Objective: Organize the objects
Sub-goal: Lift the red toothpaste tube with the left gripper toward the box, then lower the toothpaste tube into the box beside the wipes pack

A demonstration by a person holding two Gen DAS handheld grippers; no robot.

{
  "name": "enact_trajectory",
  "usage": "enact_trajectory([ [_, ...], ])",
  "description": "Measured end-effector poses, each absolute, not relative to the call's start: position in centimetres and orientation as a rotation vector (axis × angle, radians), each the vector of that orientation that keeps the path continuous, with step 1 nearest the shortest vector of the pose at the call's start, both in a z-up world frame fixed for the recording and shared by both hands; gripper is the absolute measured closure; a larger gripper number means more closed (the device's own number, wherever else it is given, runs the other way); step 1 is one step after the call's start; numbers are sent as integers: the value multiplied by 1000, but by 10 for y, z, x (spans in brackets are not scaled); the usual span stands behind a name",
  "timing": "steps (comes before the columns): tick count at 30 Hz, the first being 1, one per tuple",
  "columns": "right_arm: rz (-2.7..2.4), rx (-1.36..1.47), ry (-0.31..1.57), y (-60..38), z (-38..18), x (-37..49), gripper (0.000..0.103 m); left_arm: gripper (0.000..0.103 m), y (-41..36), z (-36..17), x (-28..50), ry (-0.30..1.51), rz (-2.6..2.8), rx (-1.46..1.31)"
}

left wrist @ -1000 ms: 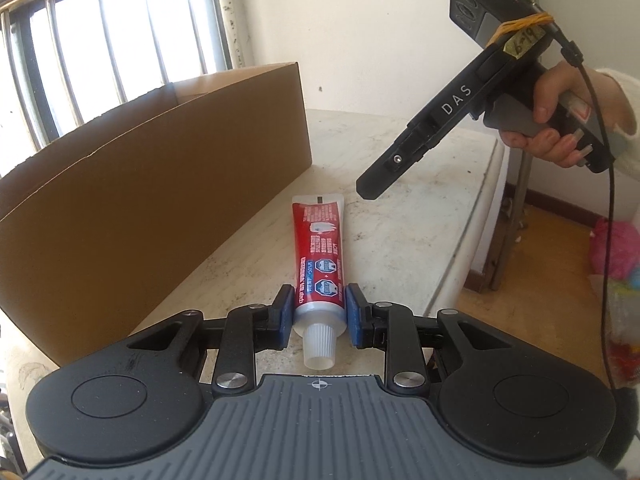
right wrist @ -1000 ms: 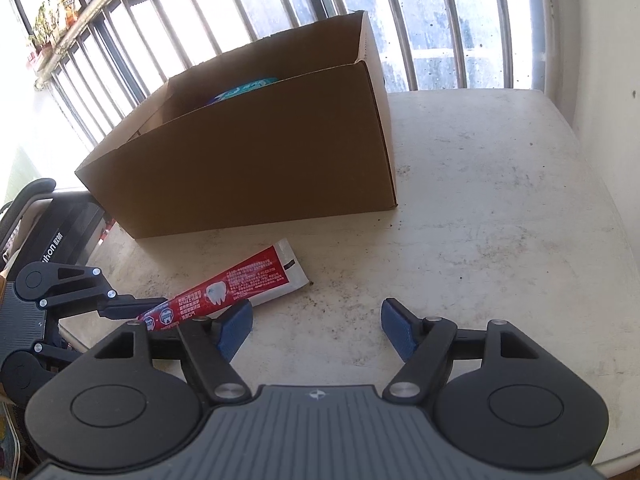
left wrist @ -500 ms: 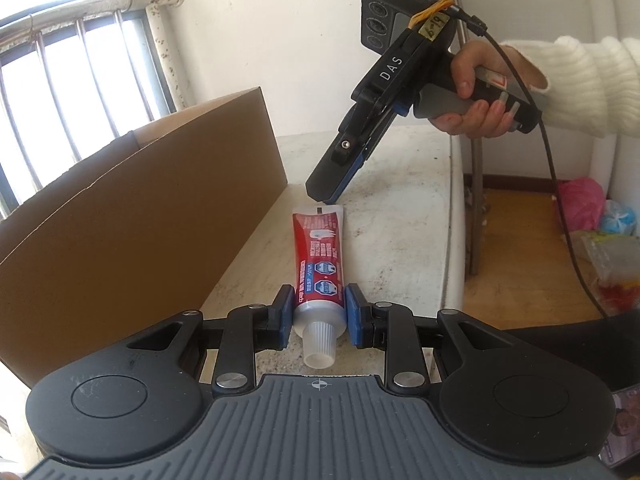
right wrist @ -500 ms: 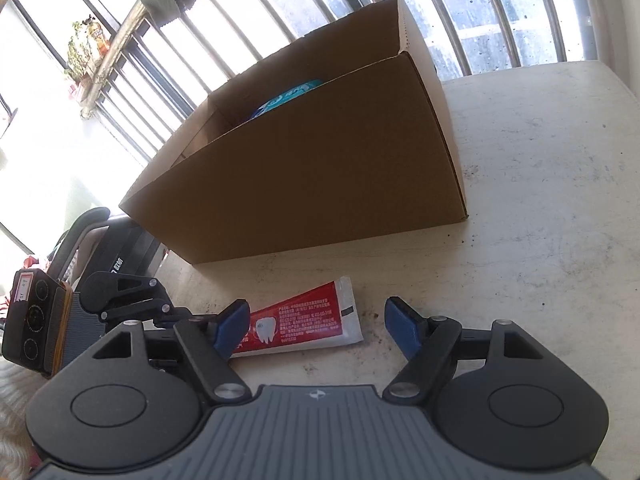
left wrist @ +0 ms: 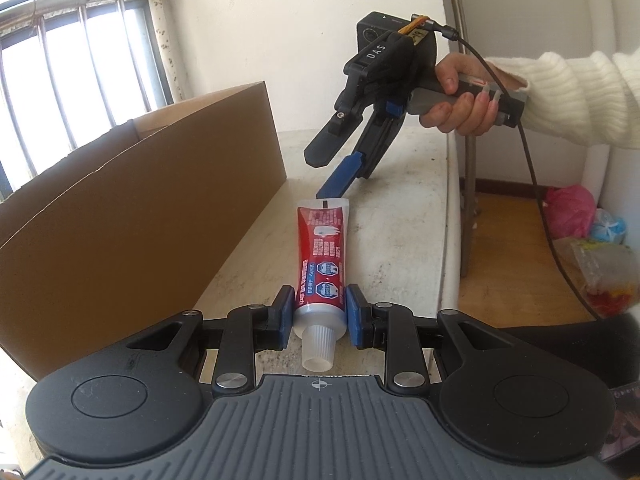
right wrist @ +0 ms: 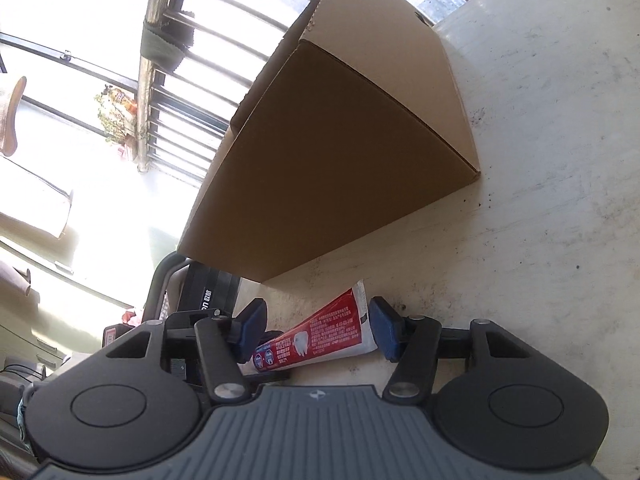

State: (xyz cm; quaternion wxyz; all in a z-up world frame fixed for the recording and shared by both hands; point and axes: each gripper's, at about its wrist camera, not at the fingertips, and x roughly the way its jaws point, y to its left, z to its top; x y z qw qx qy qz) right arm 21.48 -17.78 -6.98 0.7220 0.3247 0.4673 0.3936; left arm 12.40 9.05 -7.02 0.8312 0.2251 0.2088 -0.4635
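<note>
Looking along my left claw (left wrist: 319, 312), I had its two blue pads clamped on the shoulder of the toothpaste tube (left wrist: 323, 256), just above the white cap, which pointed back toward me. The tube's long axis ran straight away from that claw, its flat crimped end farthest off and low over the pale table (left wrist: 404, 216), beside the long wall of the cardboard box (left wrist: 132, 236) on the left. My right claw (left wrist: 344, 160) came down toward that far end, one blue finger almost at the crimp, though I could not tell from this side whether it touched. Along my right claw (right wrist: 318, 330), the fingers stood apart and straddled the tail of the tube (right wrist: 320, 334), which lay crosswise between them; the right pad sat just beside the crimped edge and the left pad stood clear of the red print. The box (right wrist: 340, 160) rose just beyond, its open top out of sight. My left claw was the one with the hold, so I judged the coming move turned on the right fingers pinching across that flat tail before any lift toward the box.
</note>
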Motion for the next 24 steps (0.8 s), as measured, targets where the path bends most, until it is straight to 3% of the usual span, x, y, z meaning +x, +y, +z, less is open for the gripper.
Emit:
enact_trajectory([
  [3,927,754,1032,-179,-75,215,43,77,89,-70,117,380,-996,595],
  [7,990,772,1066,-174,-85,215,61,77,85,-64,124,390,-1017,611],
  [12,1001,762,1064,-169,-89,219,75,78,78,-59,131,402,-1018,569],
  [14,969,725,1073,-167,-90,217,87,79,75,-57,132,418,-1007,563],
  [24,887,653,1037,-155,-70,189,88,80,57,-44,115,461,-950,643],
])
